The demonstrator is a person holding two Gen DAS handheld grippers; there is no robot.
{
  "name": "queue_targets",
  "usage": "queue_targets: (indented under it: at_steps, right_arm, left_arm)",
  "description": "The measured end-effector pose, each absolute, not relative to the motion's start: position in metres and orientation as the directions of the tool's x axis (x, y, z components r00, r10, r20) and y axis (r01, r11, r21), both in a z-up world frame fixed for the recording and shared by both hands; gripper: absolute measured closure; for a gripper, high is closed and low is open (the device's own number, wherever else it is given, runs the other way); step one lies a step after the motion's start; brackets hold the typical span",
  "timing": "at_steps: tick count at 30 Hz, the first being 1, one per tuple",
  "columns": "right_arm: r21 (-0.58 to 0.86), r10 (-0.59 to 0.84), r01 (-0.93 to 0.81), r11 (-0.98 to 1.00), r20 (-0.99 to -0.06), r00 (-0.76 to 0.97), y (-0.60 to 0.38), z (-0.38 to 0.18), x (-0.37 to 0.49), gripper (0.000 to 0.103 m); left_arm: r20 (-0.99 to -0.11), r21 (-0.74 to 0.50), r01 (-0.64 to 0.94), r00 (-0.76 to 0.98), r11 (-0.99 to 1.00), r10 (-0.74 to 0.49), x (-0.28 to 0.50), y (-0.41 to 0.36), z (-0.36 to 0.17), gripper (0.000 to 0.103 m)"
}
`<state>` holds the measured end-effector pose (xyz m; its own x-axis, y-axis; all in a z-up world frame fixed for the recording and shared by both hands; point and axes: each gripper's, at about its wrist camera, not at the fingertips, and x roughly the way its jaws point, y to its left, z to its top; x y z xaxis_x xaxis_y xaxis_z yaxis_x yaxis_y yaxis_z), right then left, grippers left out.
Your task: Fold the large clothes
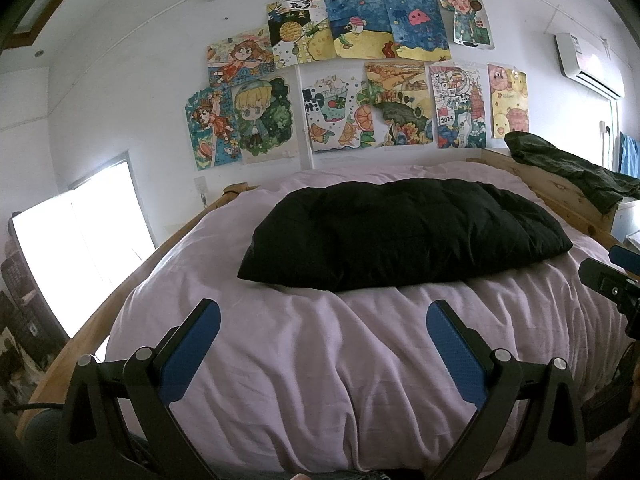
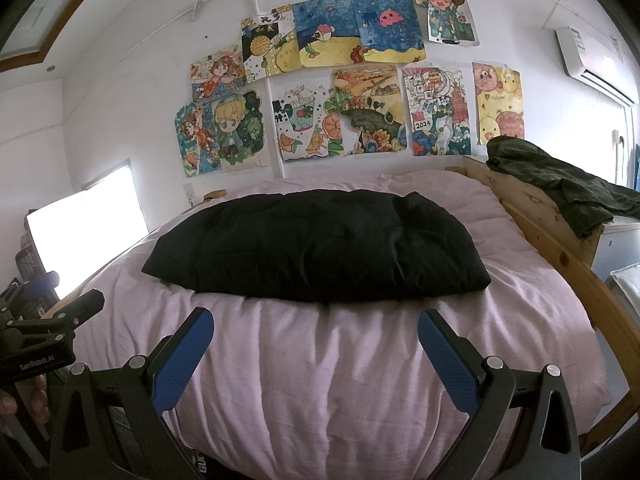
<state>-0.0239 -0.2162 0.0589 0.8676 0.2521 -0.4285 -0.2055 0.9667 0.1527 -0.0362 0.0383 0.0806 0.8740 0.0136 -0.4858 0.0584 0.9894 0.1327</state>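
Note:
A black padded garment [image 1: 404, 236] [image 2: 320, 244] lies folded into a thick rectangle across the middle of the pink bed cover [image 1: 320, 368] [image 2: 320, 368]. My left gripper [image 1: 323, 312] is open over the near part of the cover, short of the garment, with nothing between its blue pads. My right gripper [image 2: 316, 320] is open as well, just in front of the garment's near edge and holding nothing. Each gripper's body shows at the edge of the other view.
A wooden bed frame [image 2: 560, 248] runs along the right side, with a dark green garment [image 2: 560, 184] draped over its headboard corner. Drawings [image 1: 360, 80] cover the wall behind the bed. A bright window [image 1: 80, 252] is at the left, an air conditioner [image 1: 588, 64] at the upper right.

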Motion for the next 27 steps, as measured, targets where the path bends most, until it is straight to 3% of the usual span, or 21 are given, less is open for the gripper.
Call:
queue_targets:
  at_steps: [27]
  right_arm:
    - [0.152,0.250,-0.203,0.967,-0.429,0.868,-0.2154,0.0598,-0.0236,0.000]
  left_arm:
    - [-0.486,0.138,0.061,0.874,0.989,0.014,-0.0361,0.0409,0.0810,0.002]
